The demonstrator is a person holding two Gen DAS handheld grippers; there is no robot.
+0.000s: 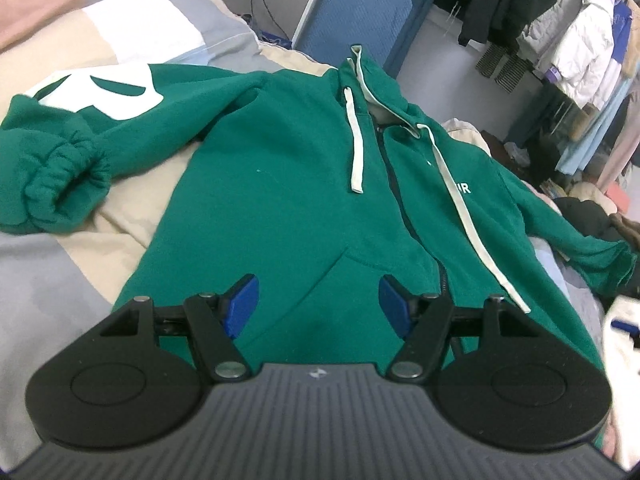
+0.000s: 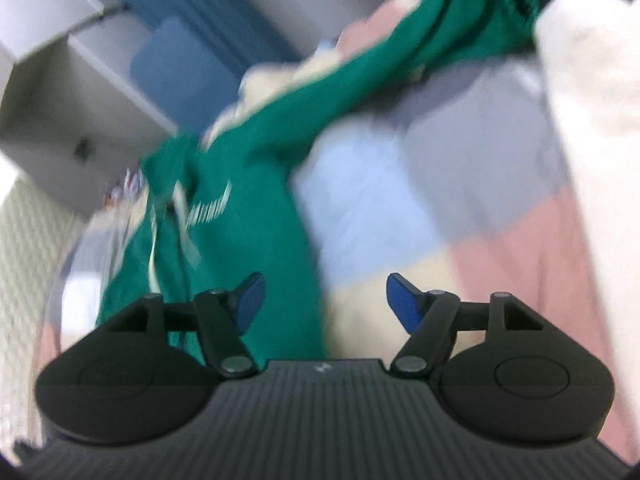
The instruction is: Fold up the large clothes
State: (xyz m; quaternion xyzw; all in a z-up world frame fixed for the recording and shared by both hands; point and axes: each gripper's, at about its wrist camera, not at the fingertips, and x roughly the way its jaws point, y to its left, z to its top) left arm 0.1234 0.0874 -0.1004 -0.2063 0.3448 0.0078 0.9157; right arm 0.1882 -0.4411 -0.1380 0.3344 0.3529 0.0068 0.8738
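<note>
From the left, the hoodie's [image 1: 296, 184] near sleeve [image 1: 76, 148] is bunched back on itself, cuff toward me, on the patchwork bed cover [image 1: 48, 280]. My left gripper [image 1: 318, 308] hangs over the hem and pocket, its blue pads apart with nothing between them. The green zip hoodie lies face up on the bed, its long axis running straight away from this gripper, hood farthest. Its other sleeve [image 1: 580, 252] stretches off to the right edge. My right gripper [image 2: 322, 304] has its pads apart and empty too; its view is blurred, with the hoodie to its left. I judge the left gripper nearer the hem, the right nearer that stretched sleeve.
</note>
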